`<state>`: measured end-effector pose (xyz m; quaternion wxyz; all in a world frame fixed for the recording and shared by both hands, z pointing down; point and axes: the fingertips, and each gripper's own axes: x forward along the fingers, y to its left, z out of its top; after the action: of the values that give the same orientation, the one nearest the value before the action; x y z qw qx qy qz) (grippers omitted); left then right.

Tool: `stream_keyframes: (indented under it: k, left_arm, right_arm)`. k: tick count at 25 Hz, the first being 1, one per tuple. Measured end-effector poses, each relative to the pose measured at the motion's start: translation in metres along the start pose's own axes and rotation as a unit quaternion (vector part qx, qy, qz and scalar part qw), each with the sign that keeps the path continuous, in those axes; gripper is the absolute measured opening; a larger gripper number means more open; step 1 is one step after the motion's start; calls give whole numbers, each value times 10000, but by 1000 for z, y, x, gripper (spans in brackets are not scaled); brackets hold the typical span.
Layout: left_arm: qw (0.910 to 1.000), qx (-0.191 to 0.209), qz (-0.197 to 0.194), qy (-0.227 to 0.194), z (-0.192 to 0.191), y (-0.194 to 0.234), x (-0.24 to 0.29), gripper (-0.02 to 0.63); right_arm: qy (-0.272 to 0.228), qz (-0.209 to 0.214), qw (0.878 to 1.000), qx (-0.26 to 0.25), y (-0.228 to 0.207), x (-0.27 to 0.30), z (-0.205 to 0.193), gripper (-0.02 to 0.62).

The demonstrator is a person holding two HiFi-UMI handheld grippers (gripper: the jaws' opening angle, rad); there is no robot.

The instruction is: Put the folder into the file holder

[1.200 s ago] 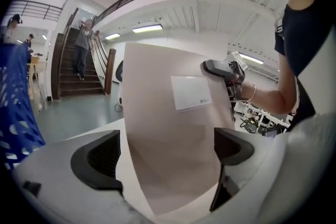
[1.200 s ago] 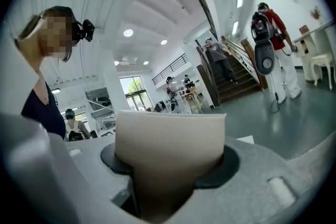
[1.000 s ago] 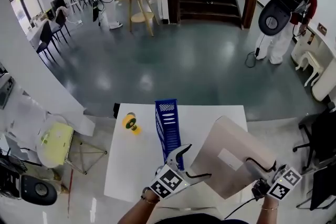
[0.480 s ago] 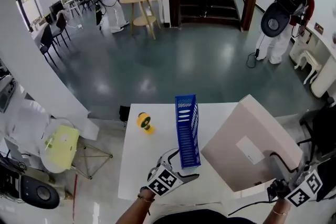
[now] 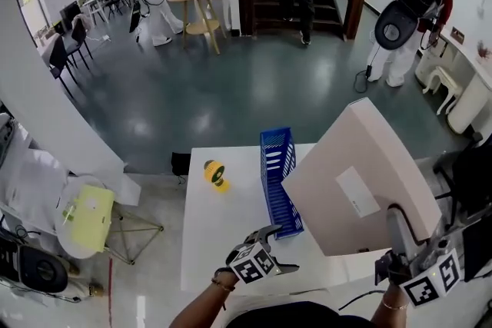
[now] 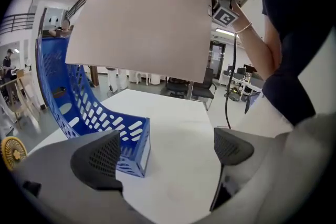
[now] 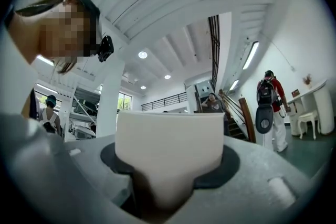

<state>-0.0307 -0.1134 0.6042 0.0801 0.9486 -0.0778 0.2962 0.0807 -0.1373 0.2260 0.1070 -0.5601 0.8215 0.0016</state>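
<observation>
While the small yellow object [image 5: 216, 173] lies alone on the counter [image 5: 204, 242], well to the left of the file holder [image 5: 278, 179], the left gripper [image 5: 286, 248] is now just in front of the holder's near end and apart from it. A second ago it was close against that end; since then it has drawn back toward the person and come lower. Its fingers [image 6: 100, 157] stand wide apart, with only bare counter between them, so it holds nothing. The blue holder stands upright on the counter with its long side pointing away from the person and its top open. To the right of the holder, the folder [image 5: 361, 180] is lifted high and tilted, and its upper edge now reaches above the holder's top in the head view, whereas a second ago it was low over the counter. The right gripper [image 7: 169, 170] is below and to the right of the holder, and its fingers [image 7: 227, 165] are closed on the lower edge of the folder, which fills the gap between them. In my judgement, the folder is now clear to be carried over the open top and lowered in, but the holder is not steadied and could slide when the folder touches it.
</observation>
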Motion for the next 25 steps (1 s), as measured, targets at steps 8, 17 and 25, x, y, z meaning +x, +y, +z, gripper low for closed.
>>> stream_keyframes:
  k: [8, 17, 25]
  left_arm:
    - [9995, -42, -304, 5, -11, -5, 5, 548]
    - [9989, -103, -426, -187, -10, -2, 2, 548]
    - [9965, 16, -569, -608, -11, -3, -2, 548]
  right_arm:
    - [6, -70, 9998, 211, 26, 18, -8, 273]
    - [28, -357, 9987, -366, 47, 49, -23, 275]
    - [-19, -628, 9947, -816, 70, 73, -61, 275]
